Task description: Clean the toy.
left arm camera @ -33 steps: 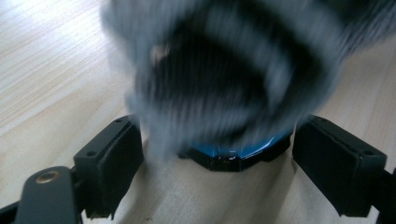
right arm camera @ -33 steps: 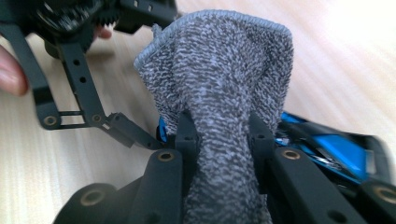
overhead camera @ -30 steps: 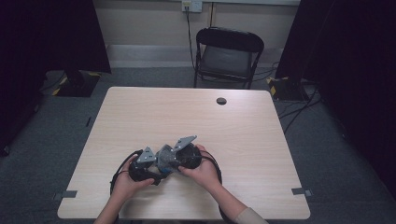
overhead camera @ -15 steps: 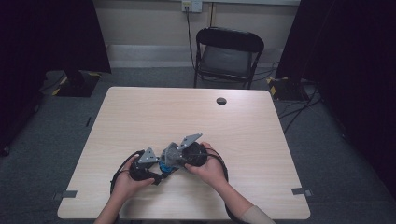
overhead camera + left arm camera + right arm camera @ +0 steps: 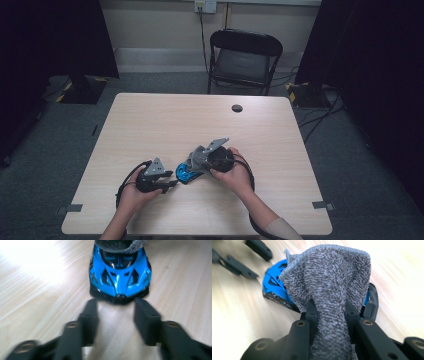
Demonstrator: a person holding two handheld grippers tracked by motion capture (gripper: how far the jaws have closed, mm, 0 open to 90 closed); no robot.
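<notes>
Big light wood table (image 5: pixel 150 125) with a black folding chair (image 5: pixel 243 57) behind it. Near the front edge sits a blue toy car (image 5: pixel 184 173), right between the two hands, nose pointing at the left tongs (image 5: pixel 116 312). Those have just been closing in, but the pads stand apart just short of the car's nose, nothing between them. The right tongs (image 5: pixel 331 311) are clamped on a bunched grey cloth (image 5: pixel 332 282), which drapes over the car's roof. Small dark disc (image 5: pixel 237 108) sits way off near the far edge.

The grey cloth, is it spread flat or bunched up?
Bunched: the cloth is pinched between the right gripper's jaws and drapes over the blue car.
</notes>
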